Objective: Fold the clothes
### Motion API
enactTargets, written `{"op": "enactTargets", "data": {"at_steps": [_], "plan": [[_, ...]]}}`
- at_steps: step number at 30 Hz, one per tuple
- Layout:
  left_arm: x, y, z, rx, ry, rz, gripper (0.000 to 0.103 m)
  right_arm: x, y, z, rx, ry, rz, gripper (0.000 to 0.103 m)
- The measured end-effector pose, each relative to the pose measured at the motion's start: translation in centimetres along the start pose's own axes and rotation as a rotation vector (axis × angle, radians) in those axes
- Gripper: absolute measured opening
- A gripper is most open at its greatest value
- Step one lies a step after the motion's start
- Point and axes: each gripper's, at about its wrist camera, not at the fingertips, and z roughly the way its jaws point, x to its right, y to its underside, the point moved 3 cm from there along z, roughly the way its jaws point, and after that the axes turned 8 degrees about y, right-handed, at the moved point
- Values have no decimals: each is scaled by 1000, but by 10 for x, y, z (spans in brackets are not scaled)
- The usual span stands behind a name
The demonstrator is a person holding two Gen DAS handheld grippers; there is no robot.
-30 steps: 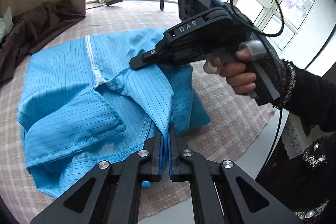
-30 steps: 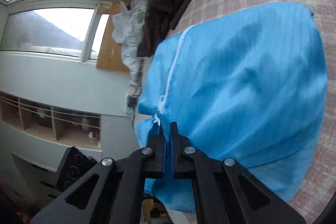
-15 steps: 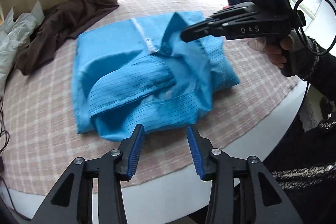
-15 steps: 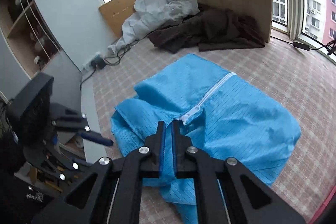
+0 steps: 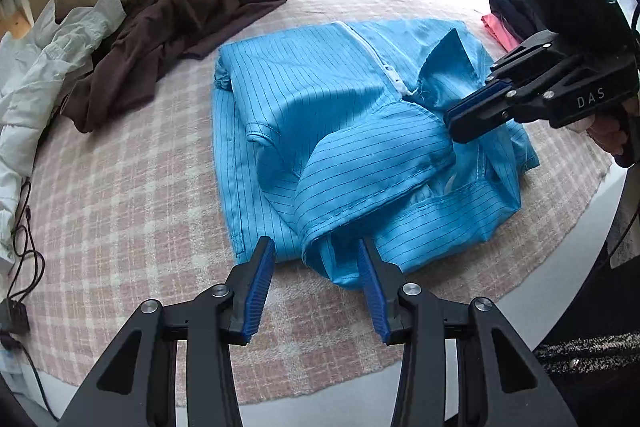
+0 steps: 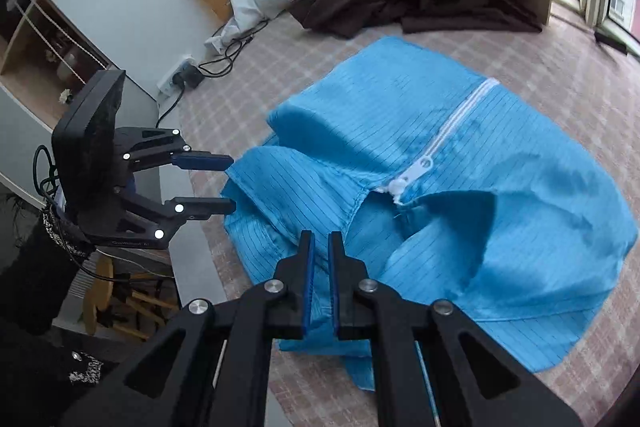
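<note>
Looking along the left gripper (image 5: 316,283) in the left wrist view, we see its tongs spread wide and holding nothing, poised just above the near edge of the blue garment (image 5: 320,107). The garment lies on the checked cloth (image 5: 120,207) as a rough rectangle, zip (image 5: 394,79) uppermost, with one layer doubled over toward us and a sleeve-like roll bulging across the middle. The collar stands up untidily at the far right. The right gripper (image 5: 454,127) enters from the right, its tips at the fabric by the collar. A brown garment (image 5: 168,39) and a white one (image 5: 48,67) sit crumpled at the far left, well apart.

Turning to the right wrist view, we find the right gripper (image 6: 319,267) with its tongs at a narrow gap; no fabric shows between them, though the garment (image 6: 500,227) lies directly beneath. The left gripper (image 6: 228,183) hovers wide open at the garment's left edge.

We judge the fold partly made: the garment is compacted, yet loose, uneven layers and the raised collar remain to be flattened and squared. The brown and white garments appear unfolded.
</note>
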Motion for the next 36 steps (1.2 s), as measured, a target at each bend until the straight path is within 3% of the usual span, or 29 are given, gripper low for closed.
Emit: {"op": "enactTargets", "data": {"at_steps": [2, 6, 7, 8, 9, 13, 17, 21, 28, 30, 33, 36], "plan": [[0, -3, -1, 9, 13, 14, 40, 2, 1, 8, -18, -7, 36, 32], [4, -11, 6, -3, 36, 59, 40, 3, 2, 19, -35, -67, 88, 32], [5, -12, 9, -16, 40, 68, 38, 2, -1, 16, -22, -94, 101, 28], [5, -12, 13, -28, 44, 78, 38, 2, -5, 12, -4, -119, 119, 13], [6, -13, 16, -41, 49, 86, 37, 2, -9, 7, 14, -144, 137, 7], [5, -10, 24, -80, 113, 108, 21, 3, -26, -10, 87, -244, 208, 3], [2, -9, 24, -86, 197, 108, 16, 12, -48, -13, 129, -316, 318, 3], [-8, -11, 21, -73, 267, 60, 16, 23, -56, -5, 97, -279, 344, 3], [-12, -6, -9, -60, 93, 72, 18, 43, -70, 10, 41, -216, 389, 10], [-4, -6, -24, -42, 59, 92, 19, 39, -70, -6, 59, -182, 326, 16], [11, -7, -38, -16, 57, 106, 20, 26, -64, -21, 83, -90, 134, 20], [12, -14, -25, -32, 49, 111, 23, 14, -57, -31, 94, 0, -57, 20]]}}
